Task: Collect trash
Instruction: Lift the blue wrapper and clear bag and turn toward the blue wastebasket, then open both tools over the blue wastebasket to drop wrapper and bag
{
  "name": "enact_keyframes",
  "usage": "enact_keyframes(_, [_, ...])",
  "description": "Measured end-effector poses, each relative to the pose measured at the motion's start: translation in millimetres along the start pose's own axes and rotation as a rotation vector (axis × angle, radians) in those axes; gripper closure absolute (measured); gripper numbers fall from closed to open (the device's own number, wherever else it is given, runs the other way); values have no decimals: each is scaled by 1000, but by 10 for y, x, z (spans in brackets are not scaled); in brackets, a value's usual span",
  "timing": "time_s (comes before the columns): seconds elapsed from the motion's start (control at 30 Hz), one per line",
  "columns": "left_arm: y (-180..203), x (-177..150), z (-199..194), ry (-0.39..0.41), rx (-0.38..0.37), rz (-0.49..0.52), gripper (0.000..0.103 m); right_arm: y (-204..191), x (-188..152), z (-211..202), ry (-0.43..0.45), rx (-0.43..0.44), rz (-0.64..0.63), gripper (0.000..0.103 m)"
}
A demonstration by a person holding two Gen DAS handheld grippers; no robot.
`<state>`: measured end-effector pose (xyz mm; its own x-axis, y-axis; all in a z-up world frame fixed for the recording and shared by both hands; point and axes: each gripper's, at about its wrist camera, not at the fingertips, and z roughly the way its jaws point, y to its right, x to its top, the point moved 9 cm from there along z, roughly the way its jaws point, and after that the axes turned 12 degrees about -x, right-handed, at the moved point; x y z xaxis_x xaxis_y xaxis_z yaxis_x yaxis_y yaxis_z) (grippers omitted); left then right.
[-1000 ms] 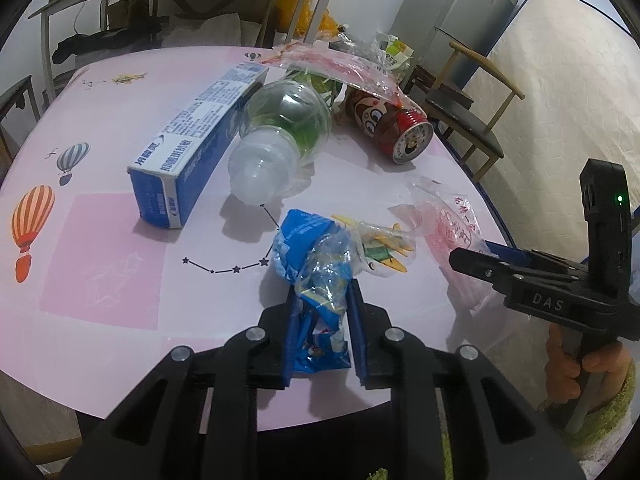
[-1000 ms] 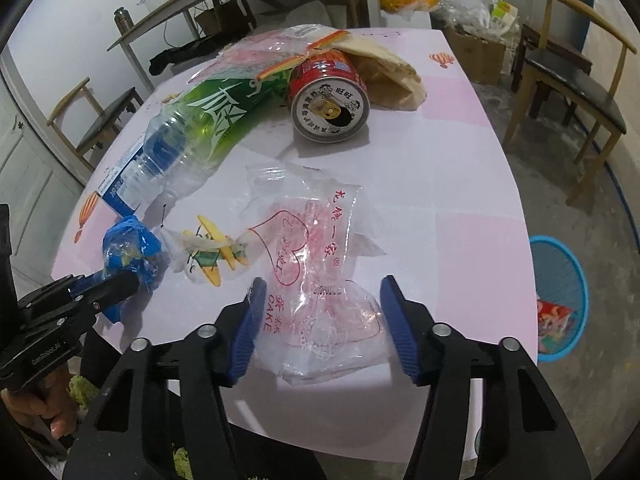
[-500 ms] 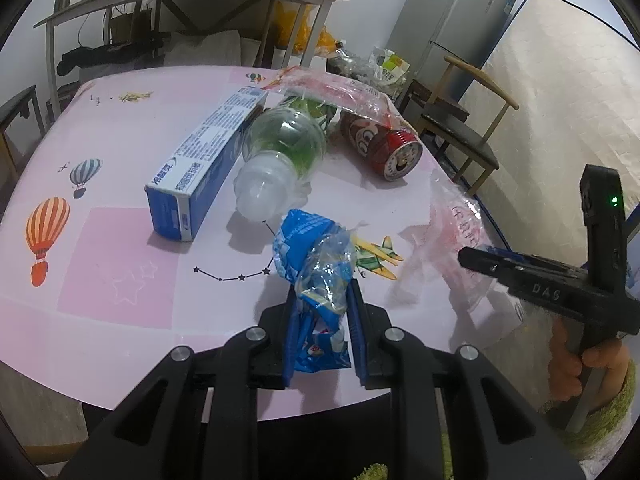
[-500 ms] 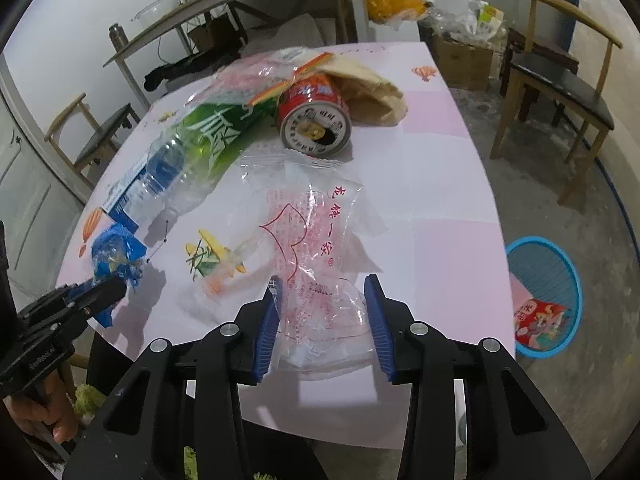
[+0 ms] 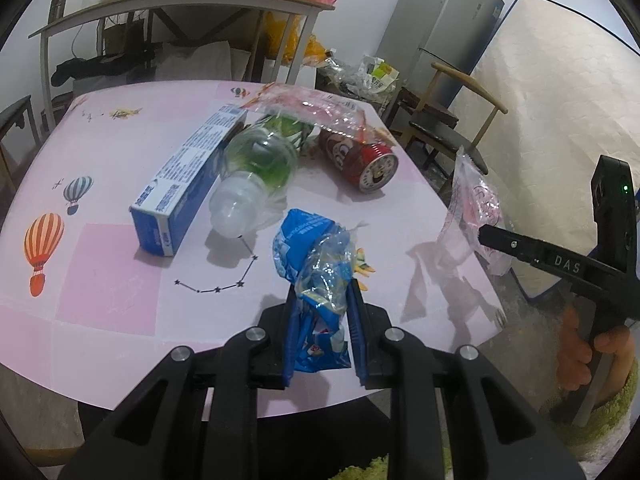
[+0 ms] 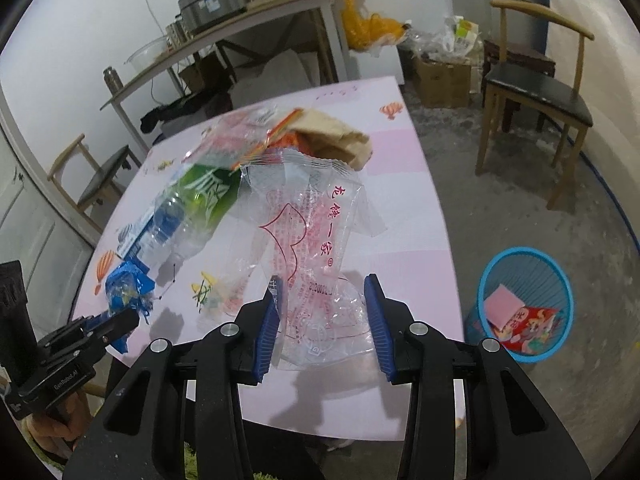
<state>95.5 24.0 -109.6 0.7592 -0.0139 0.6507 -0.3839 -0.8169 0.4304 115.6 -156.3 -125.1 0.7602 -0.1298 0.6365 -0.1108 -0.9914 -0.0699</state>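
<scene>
My left gripper (image 5: 322, 292) is shut on a crumpled blue wrapper (image 5: 308, 248) and holds it just above the pink table (image 5: 100, 280) near the front edge. My right gripper (image 6: 323, 280) is shut on a clear plastic bag with red print (image 6: 316, 232), which hangs upright between the blue pads, off the table. In the left wrist view the clear bag (image 5: 472, 204) dangles from the right gripper (image 5: 484, 234) past the table's right edge. The right wrist view shows the left gripper (image 6: 128, 318) with the blue wrapper (image 6: 126, 286) at lower left.
On the table lie a green-labelled plastic bottle (image 5: 256, 168), a blue and white toothpaste box (image 5: 188, 176), a red can (image 5: 360, 160) and a red-printed wrapper (image 5: 308, 108). A blue wastebasket (image 6: 524, 304) holding some trash stands on the floor to the right. A wooden chair (image 6: 536, 100) is beyond it.
The right gripper's jaws closed on the clear bag and lifted it off the table. Both grippers rose a little; the left one kept its grip on the blue wrapper.
</scene>
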Motion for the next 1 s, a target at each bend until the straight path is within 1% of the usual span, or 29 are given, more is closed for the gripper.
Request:
enact_keyframes(0.43, [342, 101, 37, 11, -16, 65, 81, 332, 64, -208, 62, 11, 88, 64])
enact_keyframes(0.5, [443, 144, 60, 10, -33, 78, 81, 402, 79, -231, 69, 14, 110, 64])
enact_keyframes(0.6, [634, 244, 124, 4, -69, 114, 81, 616, 117, -303, 95, -1, 164, 64])
enact_keyframes(0.73, [992, 442, 321, -29, -155, 157, 81, 1121, 108, -434, 132, -38, 295, 64])
enact_keyframes(0.8, [1245, 552, 485, -65, -212, 187, 81, 1443, 39, -453, 131, -62, 374, 64])
enact_keyframes(0.9, [1694, 657, 871, -163, -312, 217, 81, 1828, -95, -413, 112, -89, 467, 64])
enact_keyframes(0.93, [1875, 667, 1054, -213, -351, 228, 81, 1985, -163, -363, 97, -99, 504, 64])
enact_keyframes(0.97, [1993, 671, 1208, -250, -366, 231, 81, 2134, -238, -291, 76, -109, 539, 64])
enact_keyframes(1.0, [2162, 654, 1416, -304, -392, 238, 81, 2269, -315, -199, 48, -116, 570, 64])
